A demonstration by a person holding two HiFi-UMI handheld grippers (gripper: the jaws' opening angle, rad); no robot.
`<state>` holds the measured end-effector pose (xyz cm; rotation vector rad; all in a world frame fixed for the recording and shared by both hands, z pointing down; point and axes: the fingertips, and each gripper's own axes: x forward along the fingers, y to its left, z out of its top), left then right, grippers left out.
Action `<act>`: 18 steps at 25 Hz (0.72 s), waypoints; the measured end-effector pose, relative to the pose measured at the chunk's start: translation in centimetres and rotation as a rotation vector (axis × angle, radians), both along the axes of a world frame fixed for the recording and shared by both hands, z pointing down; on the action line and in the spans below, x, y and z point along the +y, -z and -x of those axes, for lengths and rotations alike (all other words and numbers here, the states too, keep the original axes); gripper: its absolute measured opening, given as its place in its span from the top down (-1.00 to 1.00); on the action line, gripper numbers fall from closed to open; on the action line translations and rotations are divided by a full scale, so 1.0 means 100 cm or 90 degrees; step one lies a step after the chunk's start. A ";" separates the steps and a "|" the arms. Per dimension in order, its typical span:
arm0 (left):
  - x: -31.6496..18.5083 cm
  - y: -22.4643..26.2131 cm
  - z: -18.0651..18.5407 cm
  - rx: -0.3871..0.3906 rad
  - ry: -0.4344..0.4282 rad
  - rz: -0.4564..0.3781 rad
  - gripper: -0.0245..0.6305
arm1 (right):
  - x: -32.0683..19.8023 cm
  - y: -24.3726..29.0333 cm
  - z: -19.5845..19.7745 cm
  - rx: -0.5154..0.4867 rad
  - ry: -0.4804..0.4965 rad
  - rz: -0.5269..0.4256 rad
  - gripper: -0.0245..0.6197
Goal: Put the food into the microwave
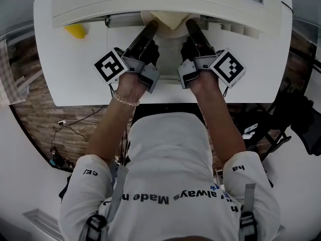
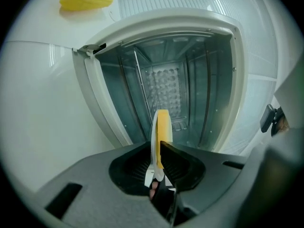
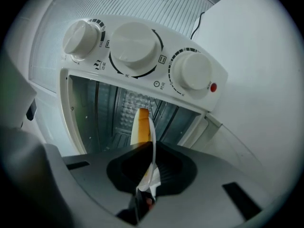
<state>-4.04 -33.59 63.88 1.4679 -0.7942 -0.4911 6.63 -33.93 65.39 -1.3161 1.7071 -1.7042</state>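
A white desk point(image 1: 75, 79) with rounded corners is seen from above, brightly and evenly lit. Beyond its left and right edges a brown wood-patterned floor point(image 1: 35, 109) is shown, with thin cables point(image 1: 80, 120) lying near the near left corner. Dark furniture point(image 1: 296, 117), not clearly made out, is placed past the right edge.

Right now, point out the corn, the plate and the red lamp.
corn point(image 2: 85, 0): left gripper view, its middle.
plate point(image 2: 154, 129): left gripper view, its white rim.
red lamp point(image 3: 213, 87): right gripper view, its centre.
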 end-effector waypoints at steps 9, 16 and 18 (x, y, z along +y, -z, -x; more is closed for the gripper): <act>0.015 0.001 0.000 0.018 0.004 0.026 0.75 | -0.014 0.008 0.009 -0.024 -0.020 -0.006 0.84; 0.005 0.006 -0.002 0.032 0.013 0.021 0.85 | -0.012 0.010 0.007 -0.030 -0.012 -0.022 0.82; 0.001 0.006 -0.003 0.036 0.016 0.021 0.86 | -0.007 0.012 0.010 -0.040 -0.003 -0.029 0.79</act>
